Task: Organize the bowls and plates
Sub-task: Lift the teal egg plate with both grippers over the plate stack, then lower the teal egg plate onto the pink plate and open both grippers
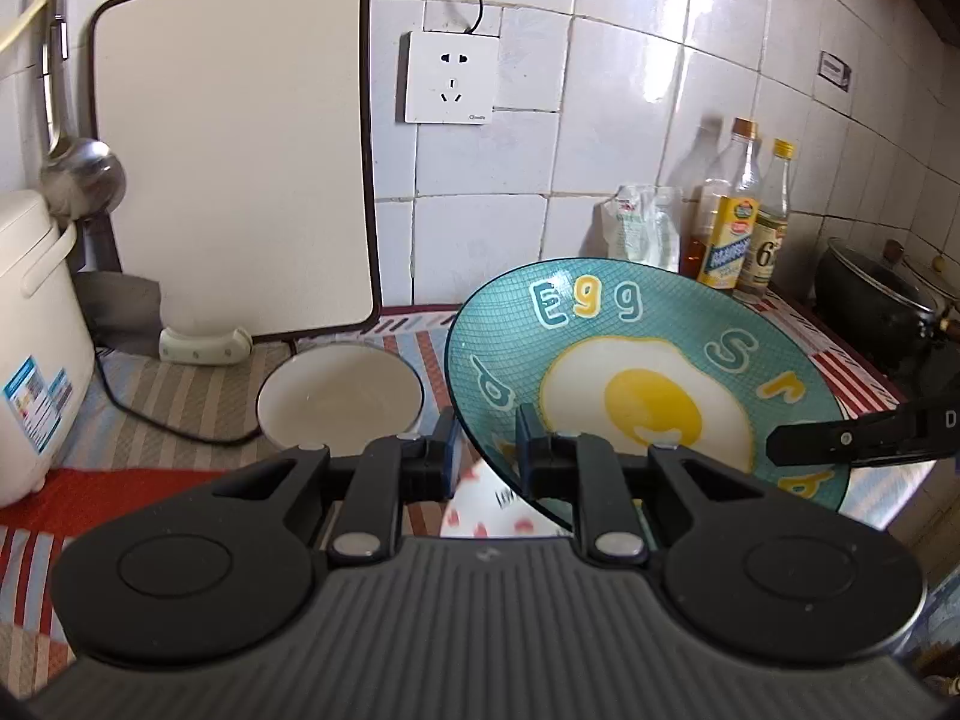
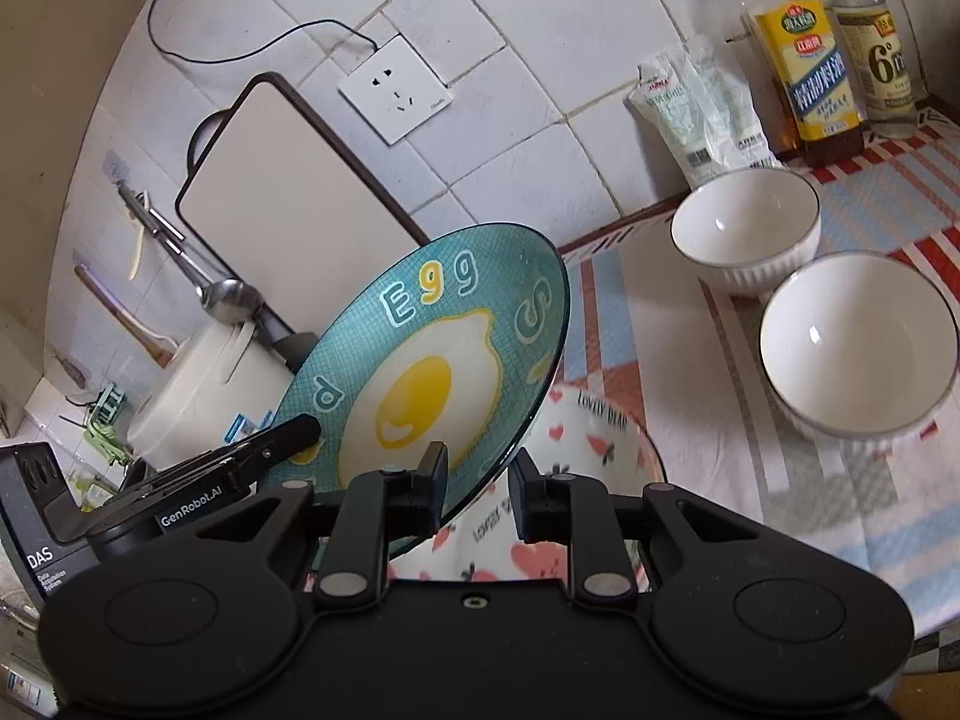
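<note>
You have the teal egg plate [image 1: 648, 372] lifted off the striped cloth [image 1: 180, 384] and tilted, pinched at opposite rims; your left gripper [image 1: 487, 444] clamps its near-left edge, blue pads on either face of the rim; your right gripper [image 2: 477, 483] bites the lower rim the same way, both sets of jaws clenched on the plate; left wrist view shows the right gripper's black fingertip lying over the plate's right edge; right wrist view shows the left gripper's finger [image 2: 288, 438] at the plate's left edge, its body lettered; directly beneath the plate sits a white plate with pink hearts [image 2: 576, 438], seen only as a sliver [image 1: 480, 510] in the left view; left view alone gives one white bowl [image 1: 341, 396] on the cloth just left of the plate; right view alone gives two white ribbed bowls [image 2: 745, 228] [image 2: 858, 348] close together, to the right of the plate; both views catch the cutting board [image 1: 234, 144] leaning on the tiled wall, the wall socket [image 1: 449, 78], the rice cooker [image 1: 36, 348], the ladle [image 1: 84, 174], the two bottles [image 1: 732, 210] [image 1: 768, 222]; only the left view shows a dark lidded pot [image 1: 870, 294] at far right.
</note>
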Tool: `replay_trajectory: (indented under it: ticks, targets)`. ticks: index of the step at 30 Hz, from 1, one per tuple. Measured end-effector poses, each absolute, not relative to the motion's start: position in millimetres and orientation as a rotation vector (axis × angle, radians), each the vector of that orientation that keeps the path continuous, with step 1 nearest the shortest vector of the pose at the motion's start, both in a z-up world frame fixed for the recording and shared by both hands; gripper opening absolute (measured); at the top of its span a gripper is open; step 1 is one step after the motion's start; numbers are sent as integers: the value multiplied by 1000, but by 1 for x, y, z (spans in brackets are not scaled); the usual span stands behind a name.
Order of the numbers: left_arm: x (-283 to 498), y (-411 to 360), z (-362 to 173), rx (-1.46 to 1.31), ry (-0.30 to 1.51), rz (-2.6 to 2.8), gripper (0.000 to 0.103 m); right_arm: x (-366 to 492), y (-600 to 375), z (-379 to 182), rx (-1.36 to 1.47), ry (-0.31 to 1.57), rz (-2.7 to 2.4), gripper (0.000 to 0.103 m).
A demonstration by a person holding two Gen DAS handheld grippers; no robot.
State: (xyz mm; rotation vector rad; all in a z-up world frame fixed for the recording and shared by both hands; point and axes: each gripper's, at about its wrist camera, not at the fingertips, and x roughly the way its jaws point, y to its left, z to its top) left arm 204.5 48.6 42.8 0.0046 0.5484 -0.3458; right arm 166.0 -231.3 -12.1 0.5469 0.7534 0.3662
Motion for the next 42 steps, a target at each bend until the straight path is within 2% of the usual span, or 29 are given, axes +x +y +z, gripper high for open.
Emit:
replay_trajectory:
  ticks: [11, 20, 32, 42]
  targets:
    - [165, 64, 12, -32, 582, -352, 17, 125, -219, -25, 500, 780, 373, 27]
    - [166, 63, -16, -50, 606, -341, 18, 127, -220, -50, 503, 811, 373, 27]
    - [175, 58, -26, -30, 625, -333, 18, 136, -221, -65, 479, 843, 383, 28]
    - [181, 56, -35, -37, 654, -339, 19, 141, -213, -61, 394, 855, 363, 28]
